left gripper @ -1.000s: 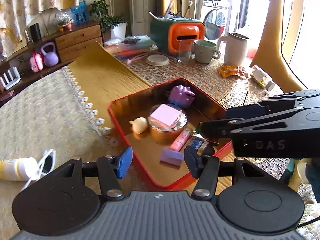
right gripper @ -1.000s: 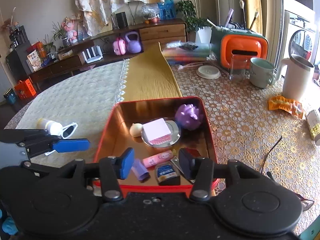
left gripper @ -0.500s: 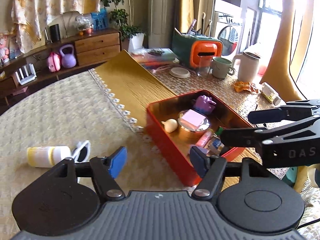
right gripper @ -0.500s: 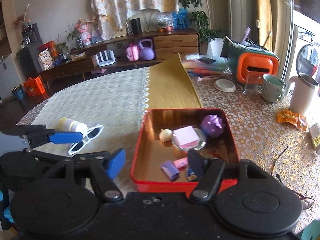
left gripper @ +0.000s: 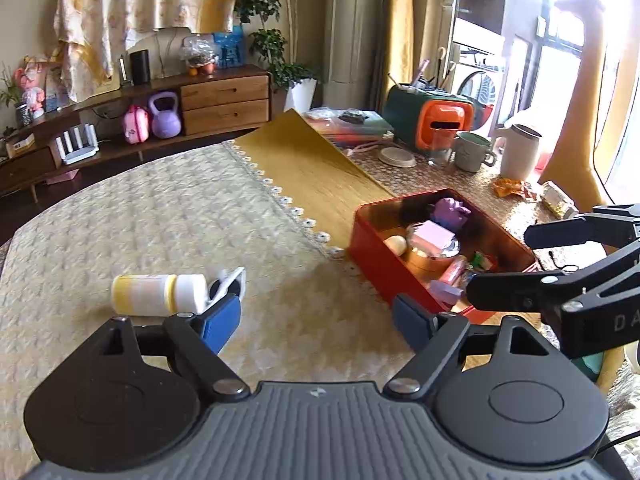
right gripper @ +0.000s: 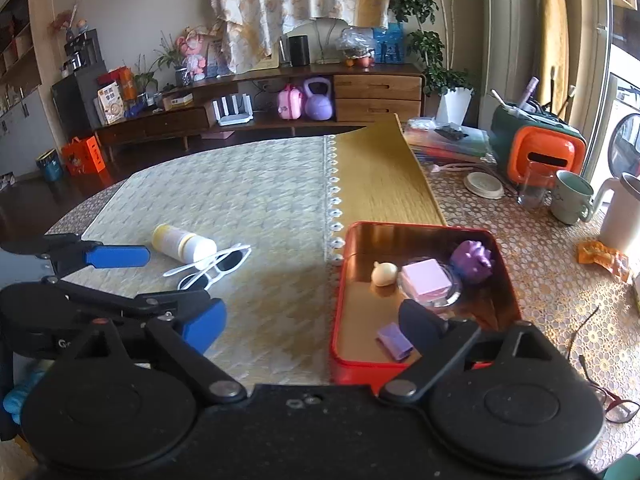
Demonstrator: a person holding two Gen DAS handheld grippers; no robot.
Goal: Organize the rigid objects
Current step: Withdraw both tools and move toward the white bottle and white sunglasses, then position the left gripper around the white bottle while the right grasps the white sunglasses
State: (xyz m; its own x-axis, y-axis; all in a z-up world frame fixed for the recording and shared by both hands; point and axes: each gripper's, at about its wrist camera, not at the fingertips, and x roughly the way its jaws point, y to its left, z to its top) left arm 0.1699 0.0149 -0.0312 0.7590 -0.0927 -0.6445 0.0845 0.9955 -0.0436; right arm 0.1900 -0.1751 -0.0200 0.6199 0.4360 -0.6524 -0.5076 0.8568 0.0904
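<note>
Both grippers just let go: the left gripper [left gripper: 316,320] and right gripper [right gripper: 312,320] have been spreading their jaws over the last second and now sit released with nothing between them. They've also backed off from the red tin [right gripper: 340,280], which used to fill both views. Small stuff is in the tin already. What's left out on the counter [right gripper: 260,200] is the pill bottle [left gripper: 158,294], touching the white sunglasses [right gripper: 212,266], so probably those go next.
</note>
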